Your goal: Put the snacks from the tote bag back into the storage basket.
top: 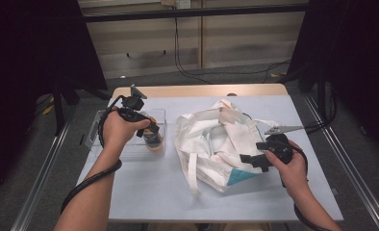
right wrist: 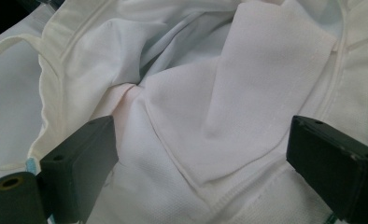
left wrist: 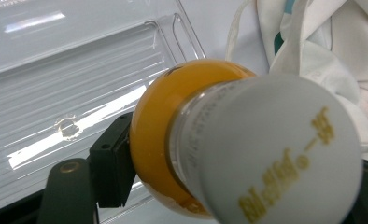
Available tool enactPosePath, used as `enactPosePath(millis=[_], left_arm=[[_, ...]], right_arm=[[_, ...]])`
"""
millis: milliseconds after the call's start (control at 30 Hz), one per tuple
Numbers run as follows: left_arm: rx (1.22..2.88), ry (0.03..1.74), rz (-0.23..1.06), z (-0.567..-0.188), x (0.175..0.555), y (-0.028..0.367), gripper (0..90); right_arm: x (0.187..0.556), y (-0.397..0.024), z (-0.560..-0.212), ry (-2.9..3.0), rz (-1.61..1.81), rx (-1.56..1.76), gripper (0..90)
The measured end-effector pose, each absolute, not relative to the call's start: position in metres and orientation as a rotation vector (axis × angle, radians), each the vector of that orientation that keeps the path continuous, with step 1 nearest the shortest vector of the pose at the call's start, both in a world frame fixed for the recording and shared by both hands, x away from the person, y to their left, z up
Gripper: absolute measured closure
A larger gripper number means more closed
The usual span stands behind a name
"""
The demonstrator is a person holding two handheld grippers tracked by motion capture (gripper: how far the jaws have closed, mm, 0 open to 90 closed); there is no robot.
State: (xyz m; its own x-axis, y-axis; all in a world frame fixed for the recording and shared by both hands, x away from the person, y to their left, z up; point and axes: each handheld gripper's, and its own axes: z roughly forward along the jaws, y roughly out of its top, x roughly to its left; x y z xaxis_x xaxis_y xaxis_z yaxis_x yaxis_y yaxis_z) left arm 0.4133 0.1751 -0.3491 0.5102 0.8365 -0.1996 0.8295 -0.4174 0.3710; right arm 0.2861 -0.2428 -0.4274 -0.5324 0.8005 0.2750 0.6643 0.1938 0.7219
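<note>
My left gripper (top: 151, 129) has its fingers clenched on a small bottle of orange juice (top: 153, 139), gripping the shoulder just under the white cap (left wrist: 275, 154). The bottle hangs over the clear plastic tray (top: 94, 130) at the left of the worktop (top: 144, 192). My right gripper (top: 247, 161) sits at the near edge of the white cloth bag (top: 211, 139), fingers released and spread, fabric lying between them but not pinched.

As I judge it, the main risk is the bottle slipping: the fingers bear on a rounded, smooth surface, so a quick swing toward the bag could let it rotate or drop onto the tray's rim. The bag's mouth also looks slack and crumpled; with nothing holding it open, the bottle could catch on a fold or a strap (top: 192, 173) and push the whole bag away.

The cap carries gold printed characters (left wrist: 285, 182), seen at an angle; I cannot read them with any certainty.
</note>
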Motion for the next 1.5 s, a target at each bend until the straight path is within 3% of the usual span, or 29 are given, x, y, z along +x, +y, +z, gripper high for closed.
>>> enactPosePath(millis=[500, 567, 800, 1500], left_arm=[[2.334, 1.318, 0.051, -0.363, 0.410, 0.174, 28.7], [2.314, 1.314, 0.063, -0.361, 0.409, 0.173, 22.1], [2.315, 1.295, 0.110, -0.346, 0.405, 0.171, 13.0], [2.257, 1.298, 0.131, -0.342, 0.392, 0.196, 10.8]], right_arm=[[0.286, -0.243, -0.426, 2.295, 1.251, 1.418, 8.3], [0.285, -0.242, -0.425, 2.296, 1.251, 1.418, 8.3], [0.285, -0.242, -0.426, 2.295, 1.252, 1.421, 8.3], [0.285, -0.240, -0.425, 2.302, 1.247, 1.412, 8.3]])
